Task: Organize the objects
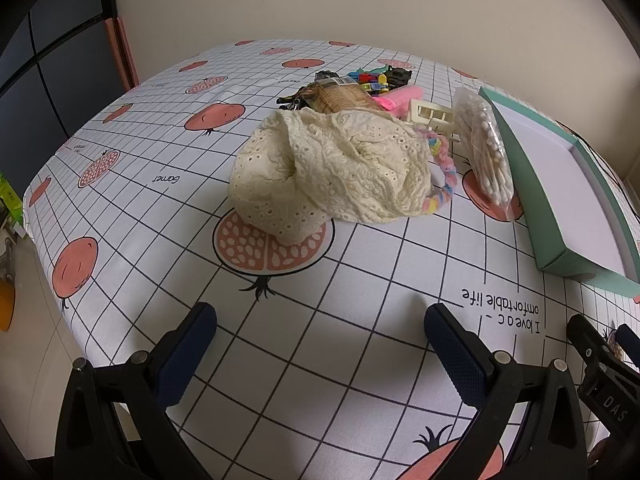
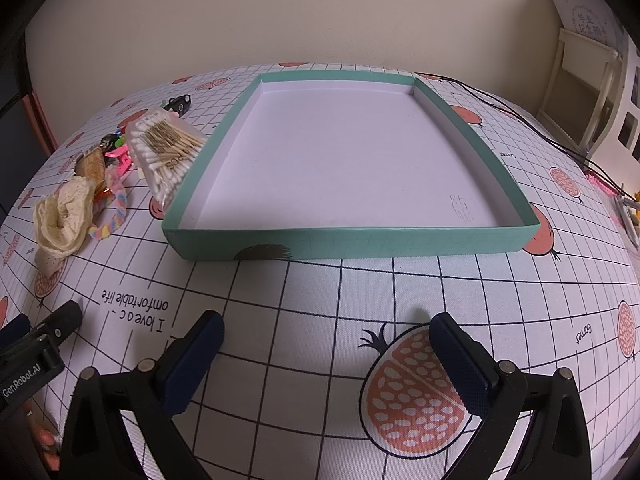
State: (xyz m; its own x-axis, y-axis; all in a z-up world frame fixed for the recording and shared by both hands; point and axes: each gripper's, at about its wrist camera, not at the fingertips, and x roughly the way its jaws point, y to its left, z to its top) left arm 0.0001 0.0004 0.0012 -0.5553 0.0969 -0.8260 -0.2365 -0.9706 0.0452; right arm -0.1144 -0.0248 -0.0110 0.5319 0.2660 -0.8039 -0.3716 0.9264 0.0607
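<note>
Beside the green tray (image 2: 256, 247), clutter (image 1: 340, 168) lies piled.

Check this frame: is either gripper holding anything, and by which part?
Nothing is held. The left gripper and right gripper are both open above bare tablecloth, short of the lace cloth and the green tray.

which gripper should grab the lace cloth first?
Left, probably. The left gripper is open and faces the lace cloth directly; the right gripper faces the empty teal tray, with the cloth far to its left.
</note>
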